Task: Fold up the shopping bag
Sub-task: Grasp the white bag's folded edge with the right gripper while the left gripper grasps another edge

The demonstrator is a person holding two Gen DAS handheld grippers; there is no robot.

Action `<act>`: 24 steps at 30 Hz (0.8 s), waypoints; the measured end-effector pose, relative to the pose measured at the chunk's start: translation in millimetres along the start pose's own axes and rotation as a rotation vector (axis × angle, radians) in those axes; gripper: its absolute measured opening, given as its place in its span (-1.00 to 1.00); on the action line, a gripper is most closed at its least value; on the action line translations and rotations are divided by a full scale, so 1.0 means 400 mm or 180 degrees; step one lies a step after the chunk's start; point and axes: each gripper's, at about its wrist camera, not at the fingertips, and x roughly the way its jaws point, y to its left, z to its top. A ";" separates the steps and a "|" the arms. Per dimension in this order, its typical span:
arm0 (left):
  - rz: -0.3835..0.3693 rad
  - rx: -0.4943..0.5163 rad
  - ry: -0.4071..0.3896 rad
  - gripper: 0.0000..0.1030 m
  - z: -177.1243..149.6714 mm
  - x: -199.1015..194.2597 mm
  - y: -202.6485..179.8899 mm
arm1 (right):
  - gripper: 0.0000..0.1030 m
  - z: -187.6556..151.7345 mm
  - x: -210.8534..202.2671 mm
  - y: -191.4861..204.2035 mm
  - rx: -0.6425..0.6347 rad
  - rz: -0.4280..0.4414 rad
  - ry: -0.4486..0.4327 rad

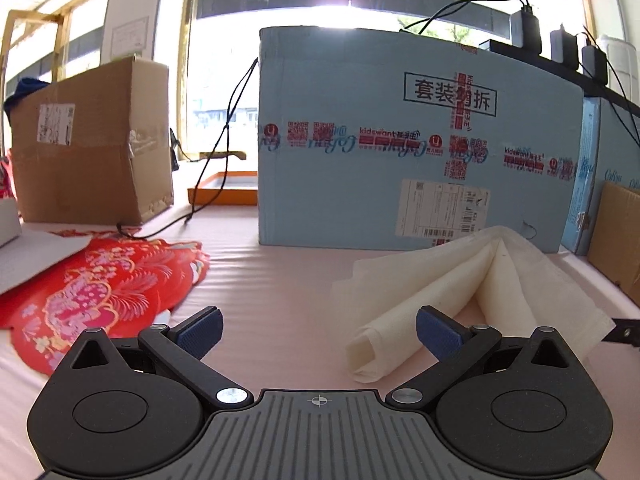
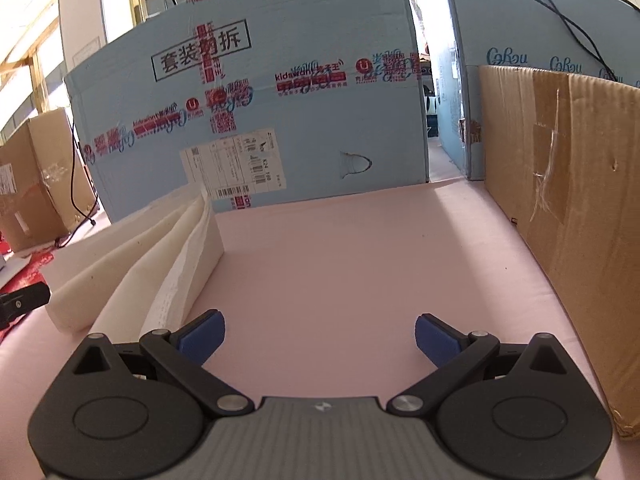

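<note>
Surface: pink padded tabletop, walled at the back by a large light-blue carton, with a window behind it.

Item 1: shopping bag, white fabric, lying on the tabletop in front of the blue carton. It is part-folded, its gusset pleats standing open like a fan, so the fold is judged unfinished.

Item 2: left gripper, jaws spread, empty, low over the tabletop with the bag just beside its right finger. Likely poised to take the near rolled end.

Item 3: right gripper, jaws spread, empty, with the bag just beside its left finger. The 2 tools flank the bag, presumably to flatten the pleats together.

Left view only: red floral cloth or bag, brown box, orange tray, black cable.

Right view only: brown cardboard panel along the right edge, a gap between 2 blue cartons, and the bag's stitched edge.
</note>
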 end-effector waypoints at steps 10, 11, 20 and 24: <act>-0.0650 -0.0124 0.0419 1.00 0.022 0.085 0.011 | 0.95 -0.008 -0.026 0.095 -0.0016 0.0712 0.0131; -0.0729 -0.0181 0.0481 1.00 0.018 0.100 0.010 | 0.90 -0.002 -0.015 0.099 0.0005 0.0686 0.0137; -0.0871 -0.0123 0.0770 -0.30 0.002 0.179 -0.029 | -0.88 0.015 0.073 0.071 0.0168 0.0537 0.0368; -0.0832 0.0092 0.0610 -0.45 0.025 0.166 -0.036 | -0.90 0.065 -0.004 0.063 0.0048 0.0556 0.0108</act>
